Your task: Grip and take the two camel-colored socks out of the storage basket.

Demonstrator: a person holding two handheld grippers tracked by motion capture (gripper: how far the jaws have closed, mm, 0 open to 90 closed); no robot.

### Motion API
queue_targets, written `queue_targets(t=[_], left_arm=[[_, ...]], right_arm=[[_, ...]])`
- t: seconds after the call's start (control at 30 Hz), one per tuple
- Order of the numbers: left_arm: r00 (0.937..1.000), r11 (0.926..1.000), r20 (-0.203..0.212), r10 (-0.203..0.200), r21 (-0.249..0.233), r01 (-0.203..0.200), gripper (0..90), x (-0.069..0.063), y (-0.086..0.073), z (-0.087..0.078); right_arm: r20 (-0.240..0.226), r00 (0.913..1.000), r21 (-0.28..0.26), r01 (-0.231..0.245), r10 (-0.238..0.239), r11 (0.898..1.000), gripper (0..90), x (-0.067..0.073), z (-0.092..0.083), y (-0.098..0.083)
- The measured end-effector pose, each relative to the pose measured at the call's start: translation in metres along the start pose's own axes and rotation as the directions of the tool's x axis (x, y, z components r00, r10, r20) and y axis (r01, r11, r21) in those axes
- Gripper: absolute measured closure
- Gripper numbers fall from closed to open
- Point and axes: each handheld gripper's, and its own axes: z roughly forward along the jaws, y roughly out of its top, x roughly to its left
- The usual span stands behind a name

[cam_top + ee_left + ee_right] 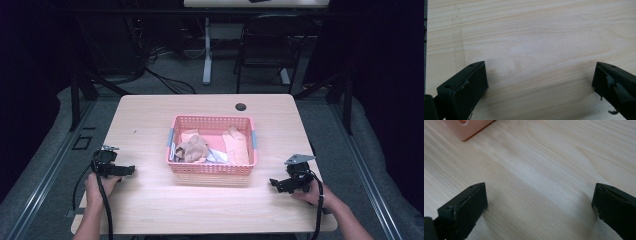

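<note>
Meanwhile, at a pale wood-grain bench (150, 210), a person rests a black two-jaw gripper in each hand either side of a pink plastic lattice basket (212, 170) that sits near the bench's middle, a little toward the near edge. Inside the basket lie a crumpled tan cloth (192, 148), a folded peach cloth (236, 145) and a scrap of white fabric (216, 156). The left gripper (131, 170), near the left edge, stands with jaws spread wide over bare wood, holding nothing; the left gripper view confirms it (540, 82). The right gripper (272, 182), near the near-right corner, is likewise wide open and empty (540, 200), the basket's corner (466, 127) just ahead of it. Judging from this, a reach over the low rim could snag the lattice and drag or tip the light basket, or a pinch could gather two cloths together.
</note>
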Motion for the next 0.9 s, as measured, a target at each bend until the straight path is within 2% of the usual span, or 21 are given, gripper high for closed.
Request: queue_targets(t=[0.57, 0.63, 0.73, 0.83, 0.9], left_arm=[[0.9999, 0.9998, -0.008, -0.014, 0.01, 0.014, 0.0, -0.002, 0.001, 0.0], [0.9999, 0.9998, -0.007, -0.008, 0.015, 0.009, 0.0, -0.002, 0.001, 0.0], [0.9999, 0.9981, 0.004, 0.01, 0.06, -0.011, 0.0, -0.003, 0.004, -0.003], [0.9999, 0.9987, 0.012, 0.007, 0.051, -0.008, 0.0, -0.005, 0.007, -0.008], [0.9998, 0.9988, 0.009, 0.018, 0.045, -0.019, 0.0, -0.007, 0.01, -0.012]], right_arm=[[-0.003, 1.0, 0.005, 0.002, -0.002, 1.0, 0.0, 0.0, 0.0, 0.0], [-0.003, 1.0, 0.004, 0.002, -0.002, 1.0, 0.0, 0.0, 0.0, 0.0], [-0.003, 1.0, 0.004, 0.002, -0.002, 1.0, 0.0, 0.0, 0.0, 0.0], [-0.003, 1.0, 0.005, 0.002, -0.002, 1.0, 0.0, 0.0, 0.0, 0.0], [-0.003, 1.0, 0.007, 0.004, -0.004, 1.0, 0.0, 0.0, -0.001, 0.0]])
